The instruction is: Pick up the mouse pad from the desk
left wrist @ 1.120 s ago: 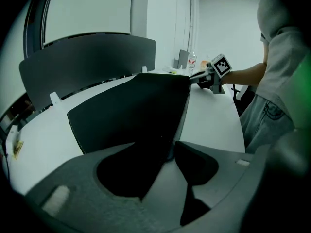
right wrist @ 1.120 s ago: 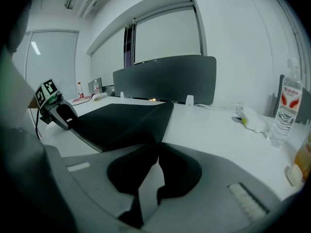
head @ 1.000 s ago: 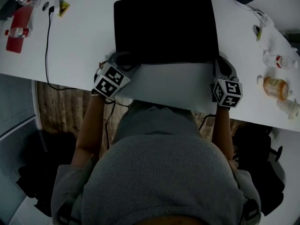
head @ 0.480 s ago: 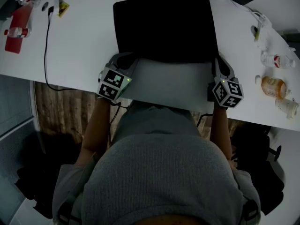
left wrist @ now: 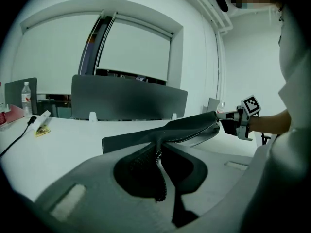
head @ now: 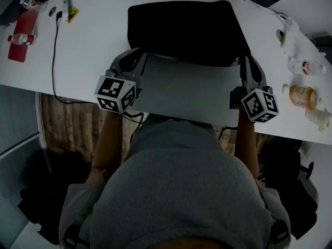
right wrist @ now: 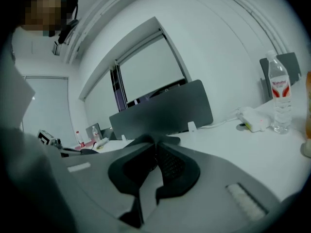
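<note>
Clamping the near corners of the mouse pad (head: 181, 27), both grippers hold its front edge raised above the tabletop (head: 93, 45). The left gripper (head: 137, 57) has its jaws pressed on the near left corner; they have just been closing, and the stitched edge of the mouse pad stands between them. The right gripper (head: 248, 61) has its jaws pressed on the near right corner; they too have just been closing, with the edge between them. The mouse pad spans from one grip to the other. Whether its far edge touches the tabletop, I cannot tell. Bare white surface lies under the raised edge and on both sides. A cable (head: 53, 56) runs well apart on the left, and bottles (head: 305, 96) lie well apart near the right edge.
</note>
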